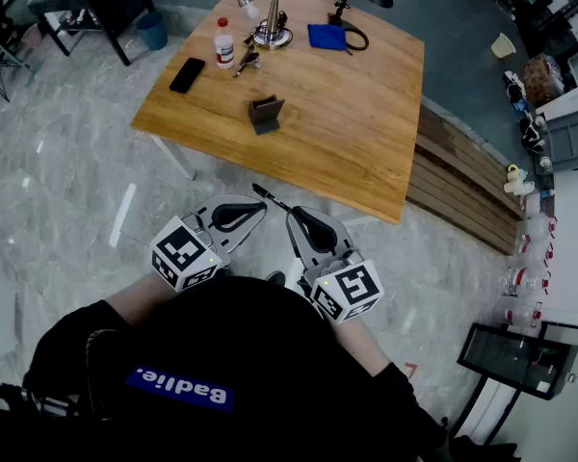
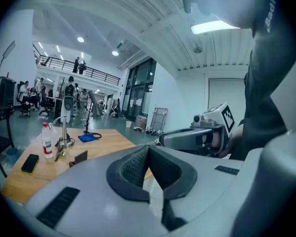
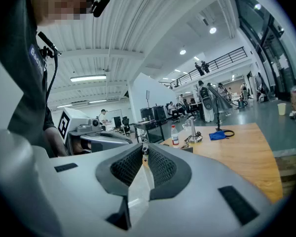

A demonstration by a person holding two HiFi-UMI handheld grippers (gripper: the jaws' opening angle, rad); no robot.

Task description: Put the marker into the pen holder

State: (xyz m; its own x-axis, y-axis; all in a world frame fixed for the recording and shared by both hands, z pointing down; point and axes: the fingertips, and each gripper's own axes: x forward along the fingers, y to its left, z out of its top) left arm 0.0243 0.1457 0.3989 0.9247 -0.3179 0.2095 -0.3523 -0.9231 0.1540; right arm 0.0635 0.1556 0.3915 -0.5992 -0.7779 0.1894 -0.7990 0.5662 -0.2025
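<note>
The dark grey pen holder [image 1: 266,114] stands upright near the middle of the wooden table [image 1: 366,133]. Both grippers hang in front of the person's body, short of the table's near edge. My right gripper [image 1: 293,214] is shut on a thin black marker [image 1: 270,198], which sticks out past the jaw tips toward the table. In the right gripper view the marker's end [image 3: 144,150] shows between the pads. Beside it, my left gripper [image 1: 261,208] is shut with nothing in it. The left gripper view shows its pads [image 2: 138,164] meeting, and the pen holder [image 2: 78,157] far off.
On the far side of the table lie a black phone [image 1: 187,74], a small bottle [image 1: 224,43], a silver lamp base [image 1: 270,29] and a blue cloth [image 1: 326,36]. A slatted wooden bench [image 1: 462,176] runs along the table's right. Grey tiled floor lies below the grippers.
</note>
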